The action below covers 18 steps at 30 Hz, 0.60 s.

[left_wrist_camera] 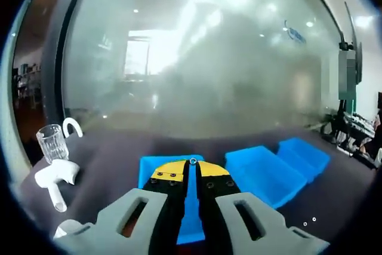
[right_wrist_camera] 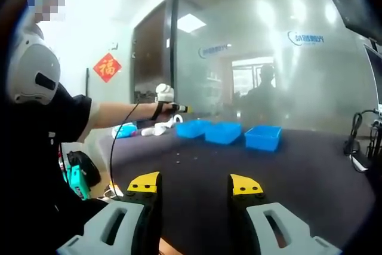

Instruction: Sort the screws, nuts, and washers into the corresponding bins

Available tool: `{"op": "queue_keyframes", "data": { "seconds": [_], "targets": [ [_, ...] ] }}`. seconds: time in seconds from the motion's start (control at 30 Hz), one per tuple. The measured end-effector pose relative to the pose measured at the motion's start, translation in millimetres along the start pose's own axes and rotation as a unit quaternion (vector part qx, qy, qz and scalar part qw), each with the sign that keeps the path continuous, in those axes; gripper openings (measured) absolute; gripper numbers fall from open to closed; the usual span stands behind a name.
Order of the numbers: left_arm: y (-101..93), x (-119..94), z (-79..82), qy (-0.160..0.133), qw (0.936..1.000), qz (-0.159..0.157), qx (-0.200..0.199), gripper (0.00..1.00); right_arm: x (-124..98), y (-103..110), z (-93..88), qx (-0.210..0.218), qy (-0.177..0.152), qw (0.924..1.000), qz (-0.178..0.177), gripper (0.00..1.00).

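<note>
The left claw (left_wrist_camera: pixel 192 164) is pinched shut on a tiny shiny part (left_wrist_camera: pixel 193 161) over the blue bin (left_wrist_camera: pixel 149 168) at 6 o'clock. The right claw (right_wrist_camera: pixel 196 184) is wide open, holding nothing. Such bits (right_wrist_camera: pixel 178 160) on the tabletop (right_wrist_camera: pixel 298 171) look hard, light and slippery; pinch across the middle.

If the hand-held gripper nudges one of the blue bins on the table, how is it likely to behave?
The blue bins look like thin open plastic trays, so probably light and stiff. Sitting low and wide on the dark table, one would more likely slide than tip. Nudged sideways, it would likely bump its neighbour, since the bins stand close together. The left hand-held gripper, jaws closed, hovers over one.
</note>
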<state>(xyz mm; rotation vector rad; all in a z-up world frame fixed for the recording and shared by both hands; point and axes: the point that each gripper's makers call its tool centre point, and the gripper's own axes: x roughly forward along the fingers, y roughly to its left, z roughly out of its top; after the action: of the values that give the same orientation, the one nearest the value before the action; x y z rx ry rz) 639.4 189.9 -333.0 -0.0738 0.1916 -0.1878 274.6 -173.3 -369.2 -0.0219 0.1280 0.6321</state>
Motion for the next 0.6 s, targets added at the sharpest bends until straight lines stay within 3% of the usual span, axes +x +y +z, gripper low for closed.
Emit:
{"op": "queue_keyframes", "data": {
  "seconds": [0.1,0.23,0.6],
  "targets": [
    [0.9,-1.6,0.0,0.001,1.0,0.001,0.001,0.1,-0.4,1.1,-0.1,0.0,0.0,1.0,0.001,0.39],
    [1.9,-7.4,-1.4,0.008,0.9997,0.007,0.021,0.25,-0.8,2.4,-0.5,-0.001,0.001,1.0,0.002,0.39],
    [-14.6,-36.4,11.0,-0.009,0.9998,-0.015,0.008,0.31,0.2,7.9,0.6,-0.004,-0.001,1.0,0.006,0.39]
  ]
}}
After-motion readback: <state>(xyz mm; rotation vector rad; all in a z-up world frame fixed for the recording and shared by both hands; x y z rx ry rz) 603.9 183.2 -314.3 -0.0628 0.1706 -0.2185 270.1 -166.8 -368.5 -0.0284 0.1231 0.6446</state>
